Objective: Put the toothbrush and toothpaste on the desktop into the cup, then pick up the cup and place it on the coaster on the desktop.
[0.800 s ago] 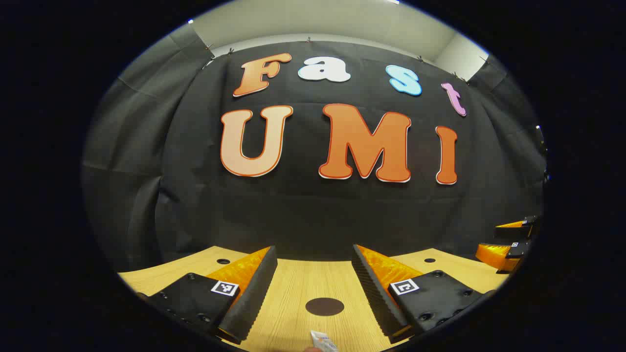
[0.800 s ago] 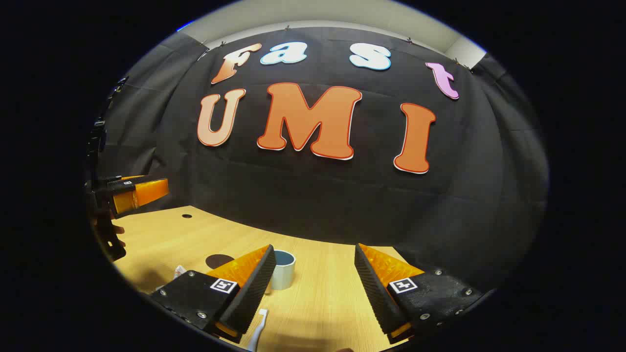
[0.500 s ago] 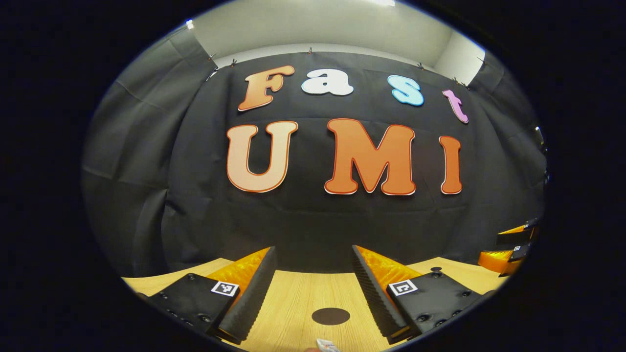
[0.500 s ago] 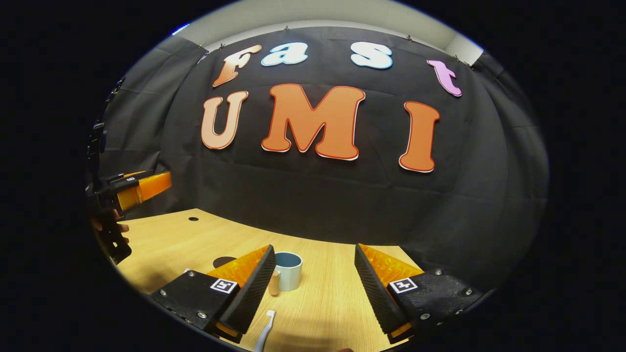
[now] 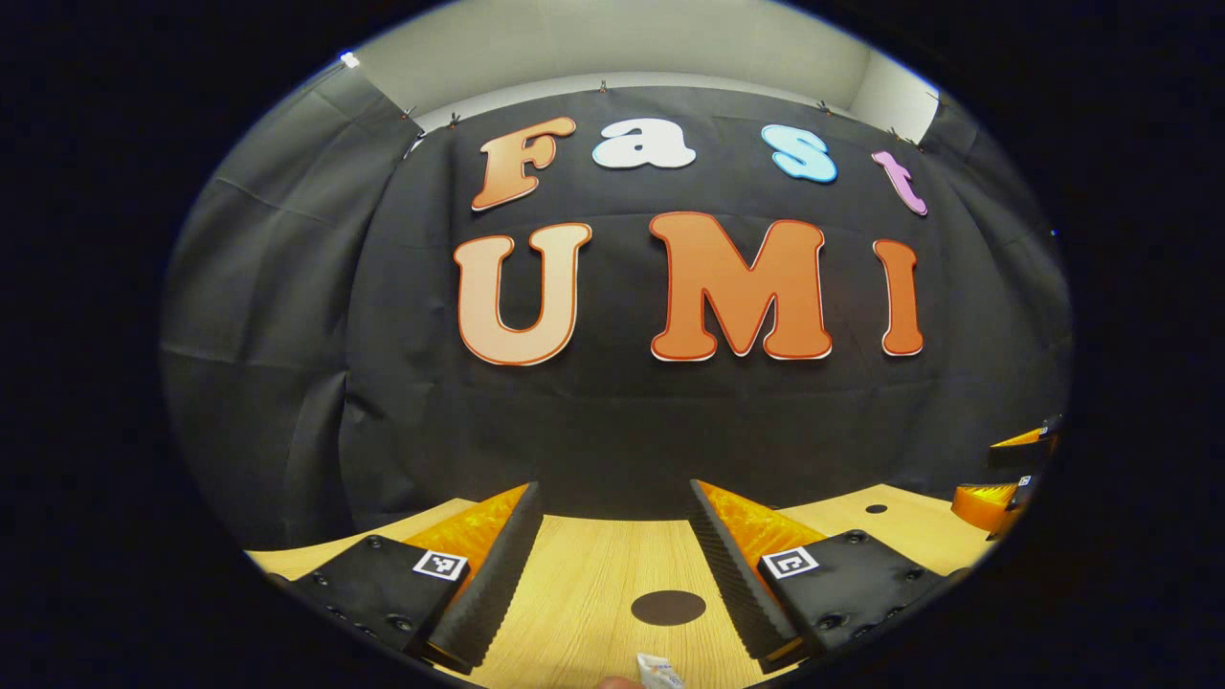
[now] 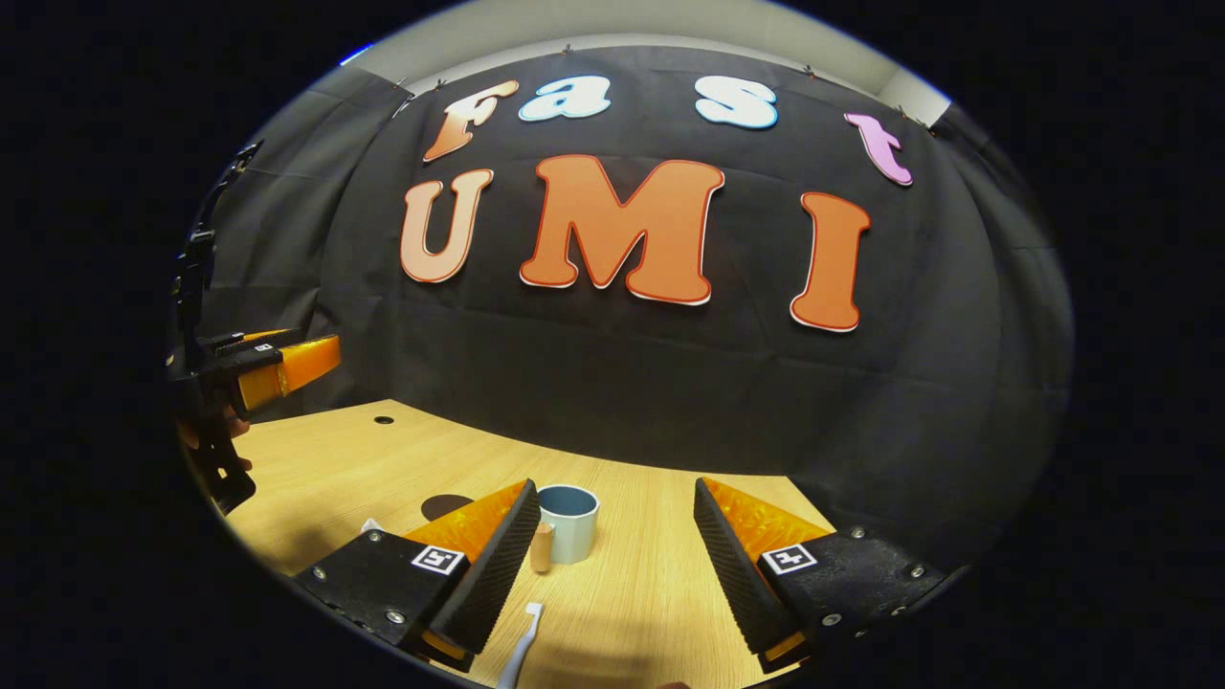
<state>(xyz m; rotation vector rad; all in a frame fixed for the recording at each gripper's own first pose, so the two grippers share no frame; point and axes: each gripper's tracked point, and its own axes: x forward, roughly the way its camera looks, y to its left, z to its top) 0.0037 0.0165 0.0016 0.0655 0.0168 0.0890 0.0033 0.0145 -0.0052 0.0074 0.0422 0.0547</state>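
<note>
Right gripper view shows your spread right gripper (image 6: 612, 574) has edged closer, the cup (image 6: 568, 522) sliding lower and the toothbrush (image 6: 522, 651) showing more at bottom centre.

A light wood-grain desk (image 6: 651, 593) stood against a black cloth wall (image 6: 670, 402). A small round hole (image 6: 384, 420) was set in the desk near its far left edge, and a pale wall strip (image 5: 612, 48) showed above the cloth.
</note>
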